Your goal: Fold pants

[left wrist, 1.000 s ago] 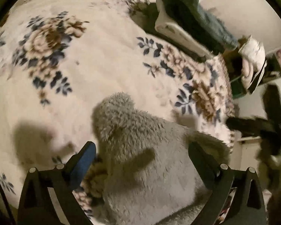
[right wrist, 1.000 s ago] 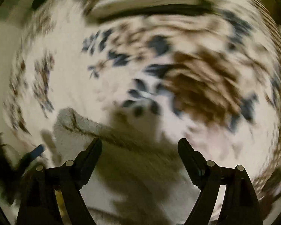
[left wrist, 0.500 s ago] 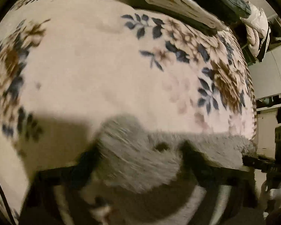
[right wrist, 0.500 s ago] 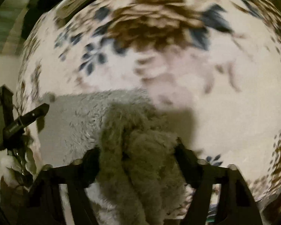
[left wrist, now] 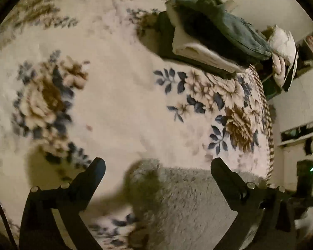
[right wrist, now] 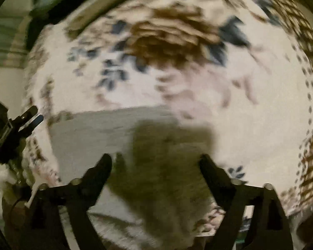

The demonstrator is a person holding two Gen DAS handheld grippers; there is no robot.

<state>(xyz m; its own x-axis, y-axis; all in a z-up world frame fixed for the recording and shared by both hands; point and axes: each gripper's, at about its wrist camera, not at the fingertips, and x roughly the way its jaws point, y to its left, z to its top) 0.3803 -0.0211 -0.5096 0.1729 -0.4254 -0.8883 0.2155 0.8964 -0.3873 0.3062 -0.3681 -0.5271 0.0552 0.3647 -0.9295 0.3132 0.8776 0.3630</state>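
Jaws opening on both sides, nothing pinched: left gripper spread above grey fleece pants, right gripper likewise over the same cloth, pads clear of the pile. Pants lying flat on the floral bed cover, near its patterned edge, far fold line straight. Probably a fold just laid and released. Next, likely: fresh grasp of one end, carried over for a further fold. Stacked clothes toward the bed's far edge.
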